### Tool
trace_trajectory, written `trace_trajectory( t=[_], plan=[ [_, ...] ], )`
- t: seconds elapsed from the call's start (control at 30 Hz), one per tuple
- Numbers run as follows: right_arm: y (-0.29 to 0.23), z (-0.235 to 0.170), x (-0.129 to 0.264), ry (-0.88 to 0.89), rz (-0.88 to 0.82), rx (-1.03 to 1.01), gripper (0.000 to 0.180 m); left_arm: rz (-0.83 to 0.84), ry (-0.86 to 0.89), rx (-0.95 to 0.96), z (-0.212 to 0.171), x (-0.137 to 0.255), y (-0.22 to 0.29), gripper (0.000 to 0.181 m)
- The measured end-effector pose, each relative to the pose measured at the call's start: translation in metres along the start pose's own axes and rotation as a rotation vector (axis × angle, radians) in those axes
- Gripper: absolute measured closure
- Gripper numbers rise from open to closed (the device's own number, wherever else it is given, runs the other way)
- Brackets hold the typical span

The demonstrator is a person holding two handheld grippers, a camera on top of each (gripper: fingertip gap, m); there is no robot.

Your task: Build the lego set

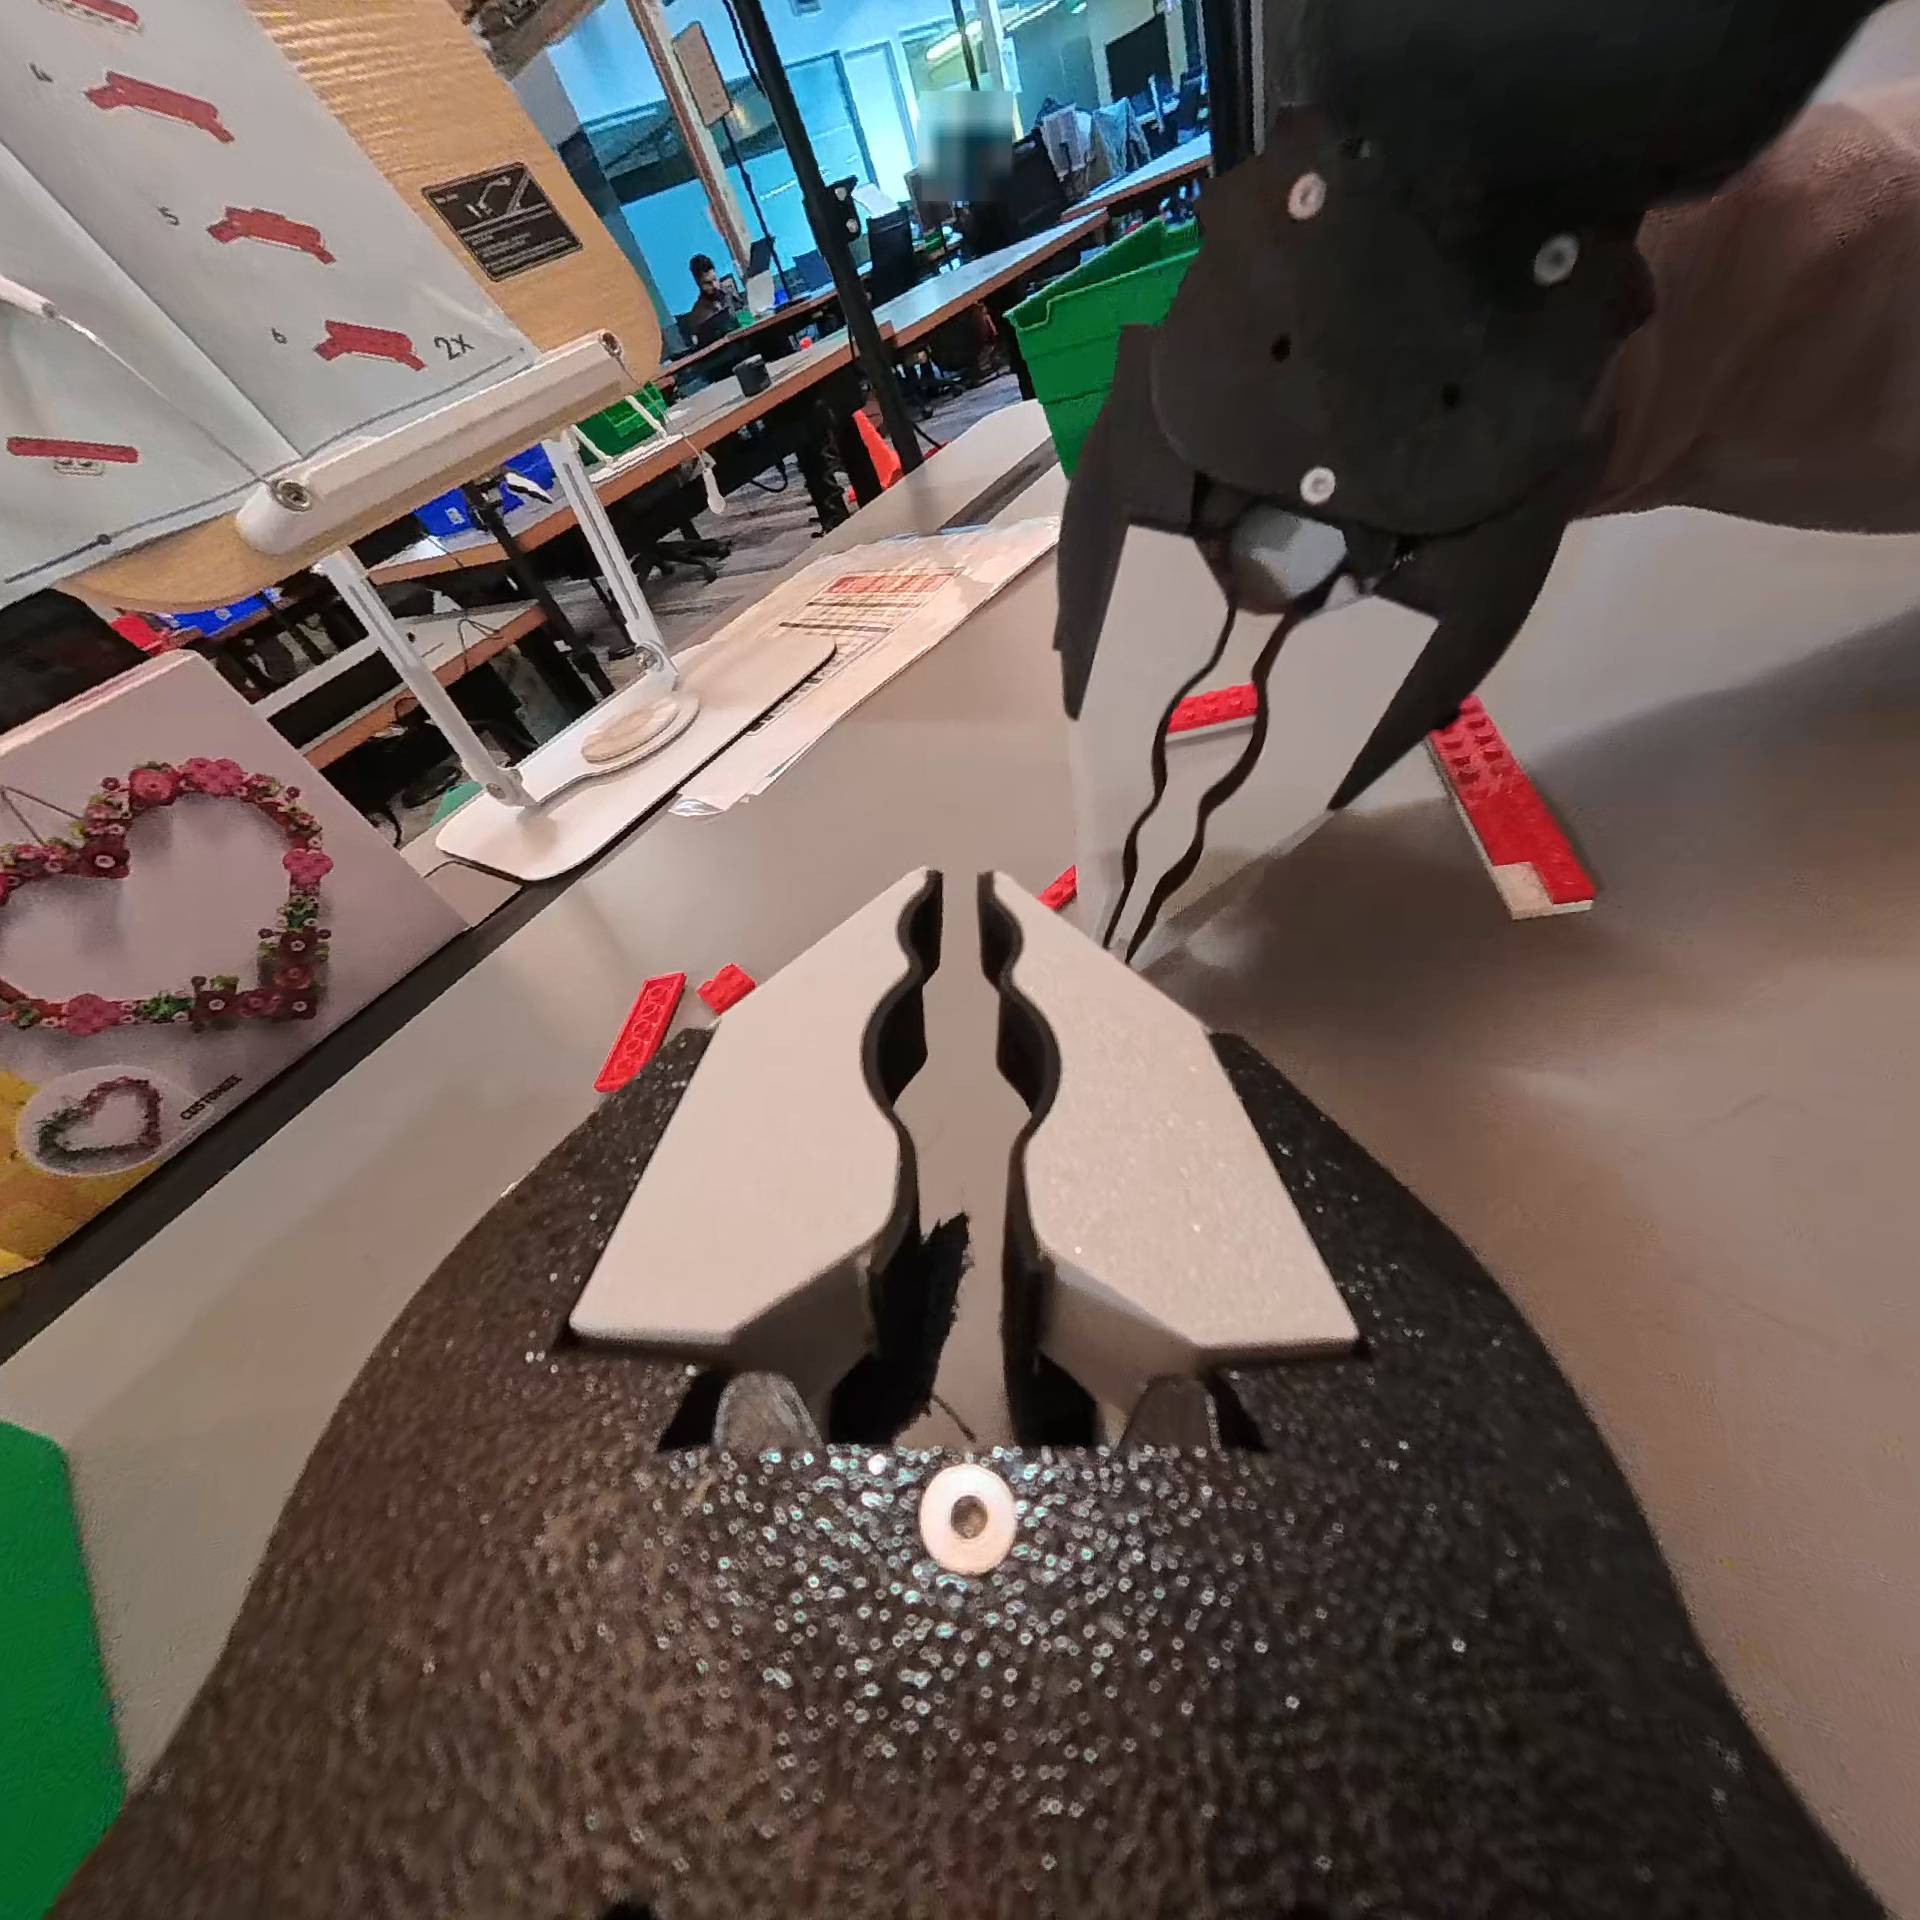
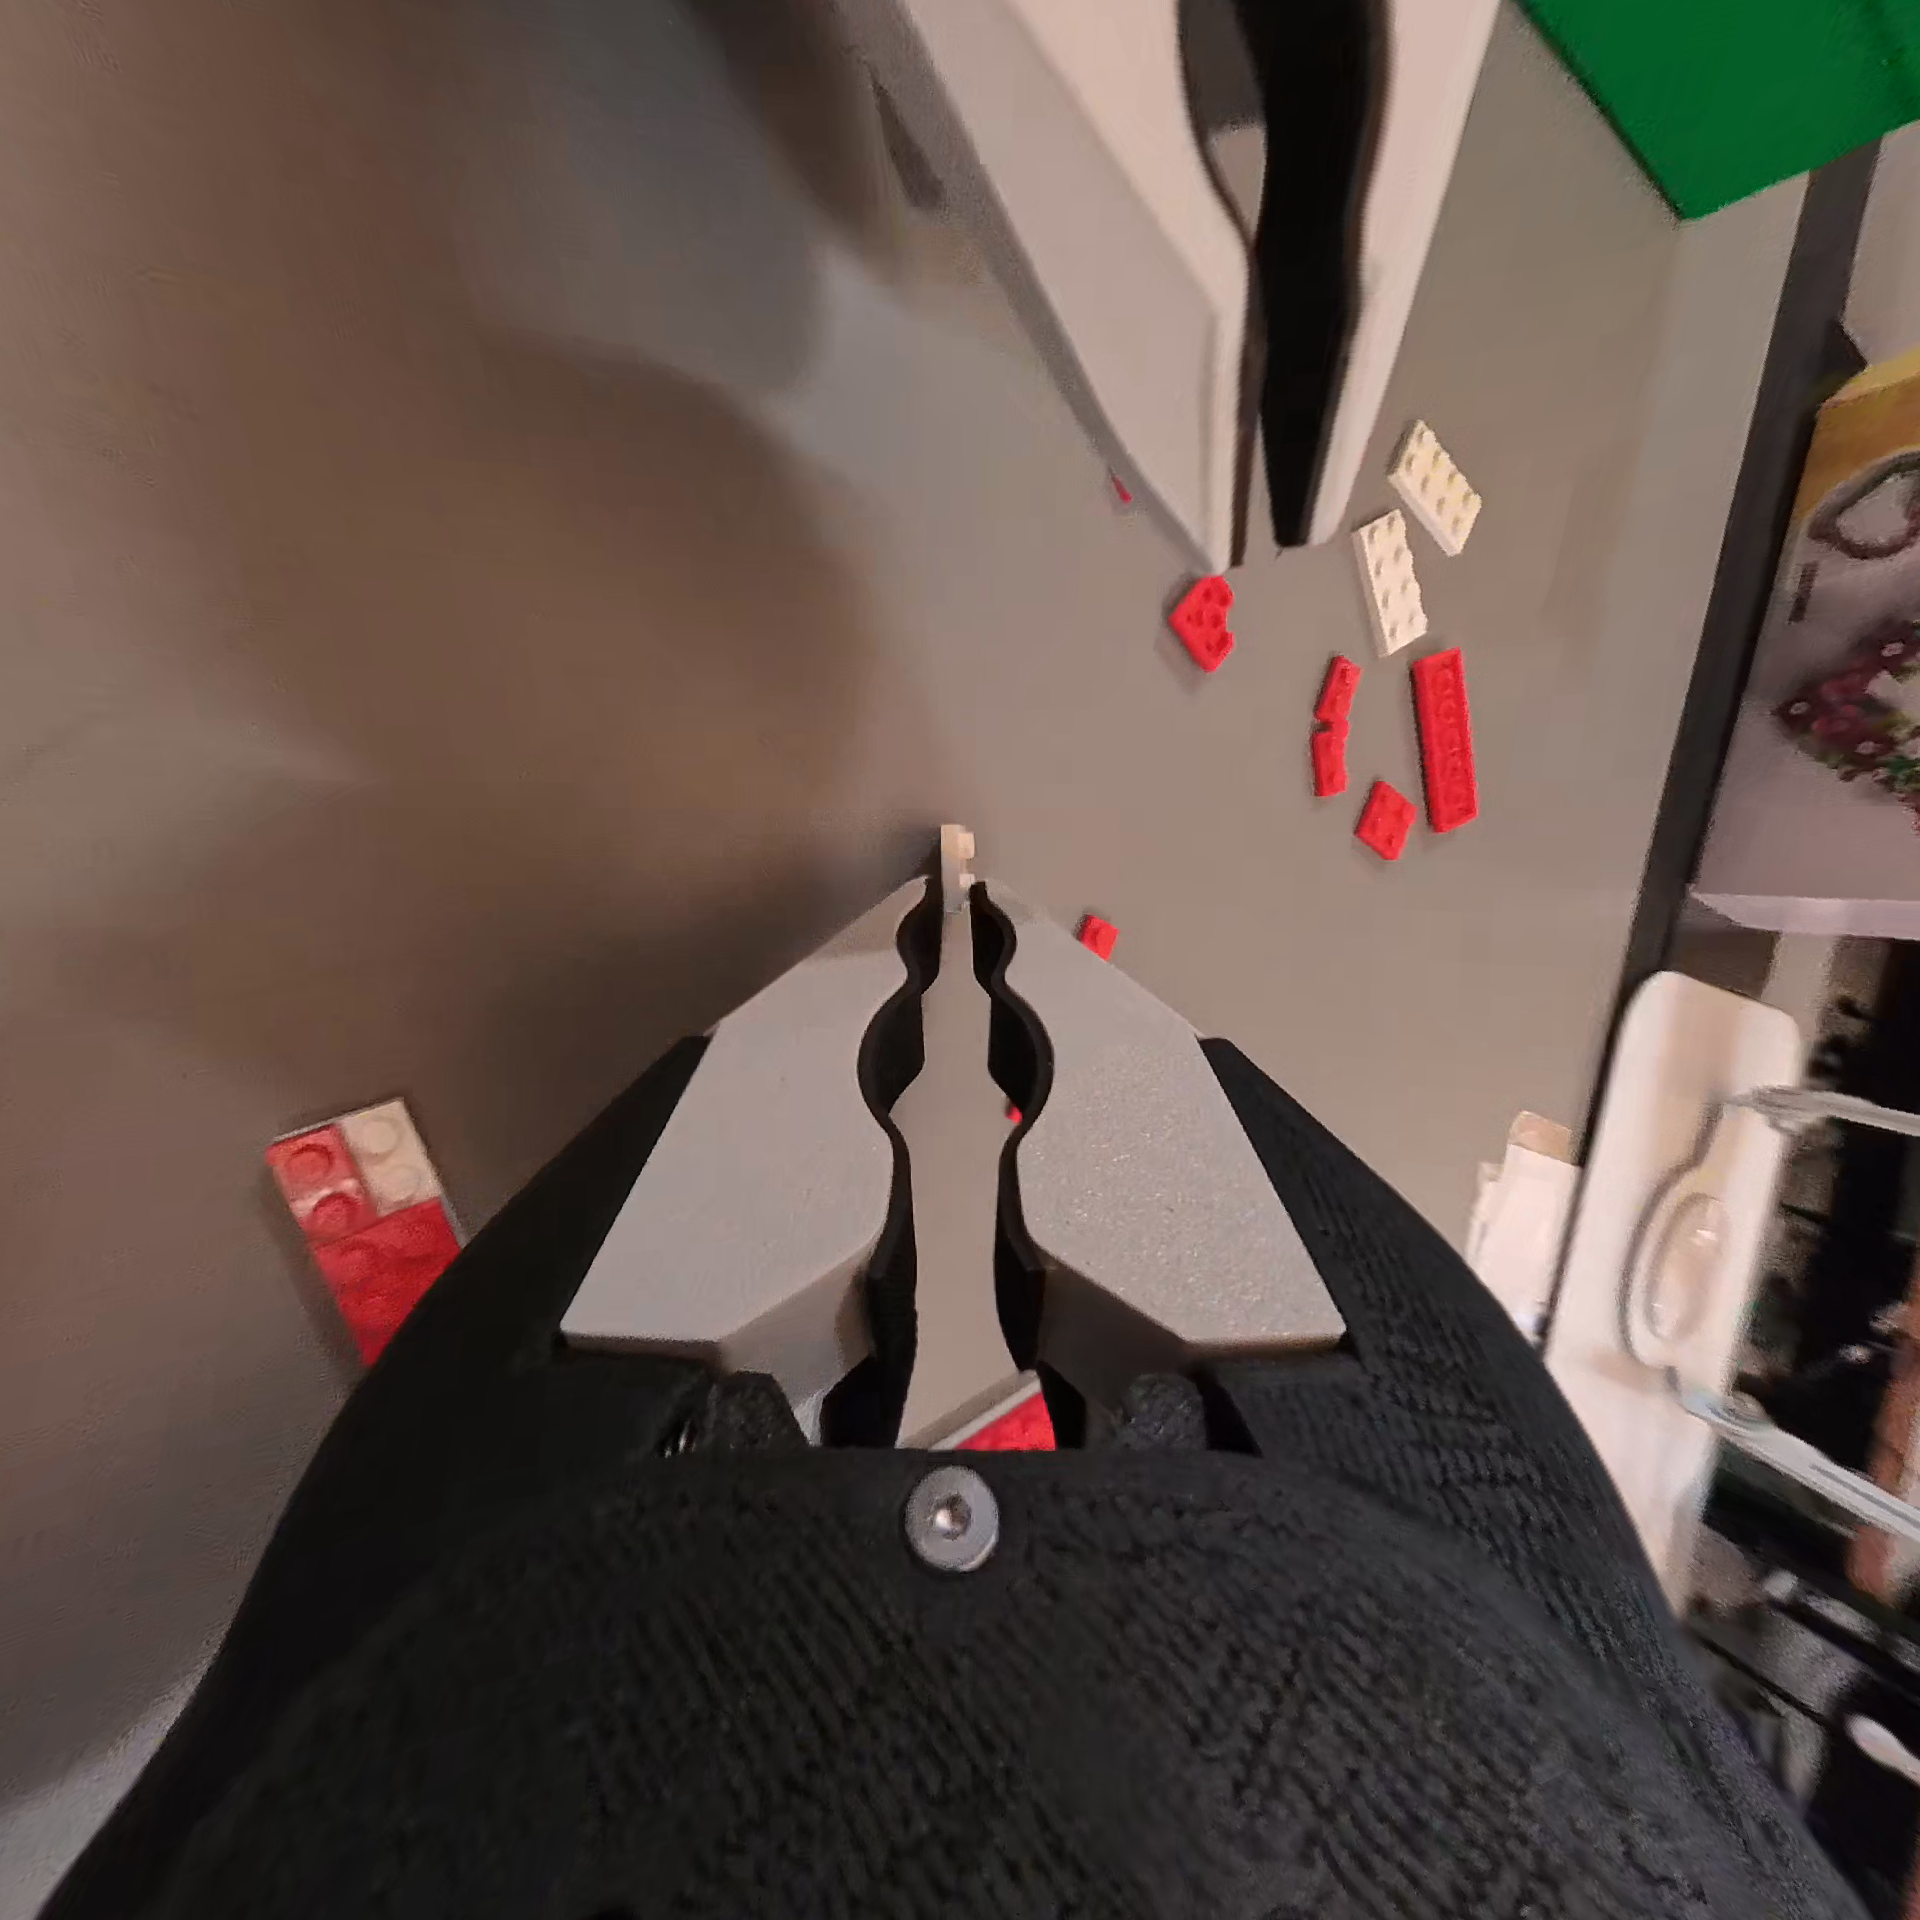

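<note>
My right gripper [image 2: 954,883] is shut on a small white lego piece [image 2: 956,854] that sticks out past its tips, held low over the grey table [image 2: 623,623]. In the left wrist view it [image 1: 1127,948] points steeply down just beyond my left gripper. My left gripper [image 1: 961,883] is empty, its jaws almost together with a thin slit; it also shows in the right wrist view [image 2: 1265,545]. A red-and-white plate assembly [image 2: 358,1216] lies left of the right gripper and shows in the left wrist view [image 1: 1507,810]. Loose red plates [image 2: 1444,738] and white plates [image 2: 1390,582] lie near the left gripper's tips.
The set's box [image 1: 187,935] with a flower heart picture stands at the left. A white stand [image 1: 582,790] holds the instruction sheet [image 1: 260,260] above it. A clear bag with paper [image 1: 883,613] lies behind. Green bins [image 1: 1091,332] stand at the back; something green [image 1: 42,1662] is at the lower left. My hands' fingertips stand some 8 cm from each other.
</note>
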State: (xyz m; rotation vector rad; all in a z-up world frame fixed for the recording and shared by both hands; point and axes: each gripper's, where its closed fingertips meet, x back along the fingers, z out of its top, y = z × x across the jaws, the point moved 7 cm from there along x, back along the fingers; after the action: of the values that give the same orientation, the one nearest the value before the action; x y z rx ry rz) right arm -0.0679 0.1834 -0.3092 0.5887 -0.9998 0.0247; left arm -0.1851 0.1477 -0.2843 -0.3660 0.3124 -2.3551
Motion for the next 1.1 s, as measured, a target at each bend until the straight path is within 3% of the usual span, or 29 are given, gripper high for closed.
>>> trace_trajectory(
  t=[0.47,0.6,0.83,1.1],
  plan=[
    [-0.008,0.003,0.0,-0.029,0.066,-0.002,0.167,0.009,-0.004,0.017,-0.001,0.001,-0.002,0.178],
    [-0.007,0.003,0.007,0.046,0.161,-0.138,0.148,0.025,-0.012,0.011,-0.001,0.0,-0.003,0.181],
    [0.028,-0.039,0.015,0.077,0.054,-0.439,0.152,0.03,-0.016,0.012,-0.002,0.0,-0.004,0.181],
    [0.027,-0.056,0.004,0.066,0.113,-0.534,0.16,0.021,-0.024,0.014,-0.003,0.0,-0.003,0.181]
  ],
)
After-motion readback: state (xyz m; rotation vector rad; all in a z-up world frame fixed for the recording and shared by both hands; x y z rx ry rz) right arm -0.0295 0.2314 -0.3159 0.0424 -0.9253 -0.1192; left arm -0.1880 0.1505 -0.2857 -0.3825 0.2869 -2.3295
